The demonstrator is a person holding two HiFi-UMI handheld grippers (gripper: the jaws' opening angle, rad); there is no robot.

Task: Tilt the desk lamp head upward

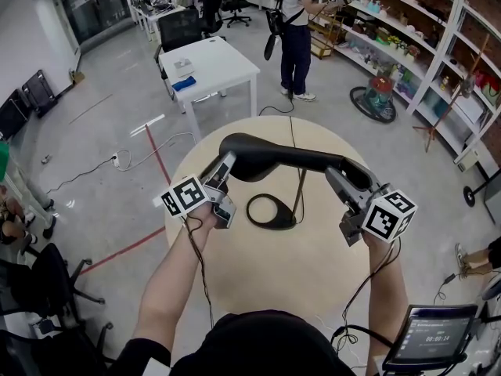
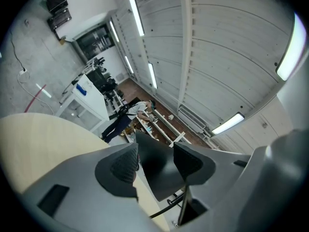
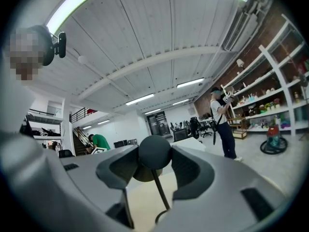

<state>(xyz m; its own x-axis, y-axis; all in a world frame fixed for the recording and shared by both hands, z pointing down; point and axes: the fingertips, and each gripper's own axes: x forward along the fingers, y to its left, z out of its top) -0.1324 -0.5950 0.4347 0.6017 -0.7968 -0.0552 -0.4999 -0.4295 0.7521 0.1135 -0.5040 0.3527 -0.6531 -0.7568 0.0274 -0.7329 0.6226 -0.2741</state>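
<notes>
A black desk lamp stands on the round beige table (image 1: 313, 280). Its long head (image 1: 290, 159) lies roughly level above the ring-shaped base (image 1: 270, 211), with a thin stem (image 1: 299, 196) between them. My left gripper (image 1: 221, 172) is closed on the head's left end, which shows as a black wedge (image 2: 157, 175) between the pads in the left gripper view. My right gripper (image 1: 342, 180) clamps the head's right end, a rounded black knob (image 3: 154, 151) pressed by both pads. Below that knob the stem (image 3: 161, 192) runs down.
A white desk (image 1: 211, 63) stands beyond the round table, and a person (image 1: 296, 37) stands by wall shelves (image 1: 407, 34) at the back right. A tablet (image 1: 430, 337) sits at the bottom right. Office chairs (image 1: 47, 288) are on the left; cables (image 1: 125, 161) lie on the floor.
</notes>
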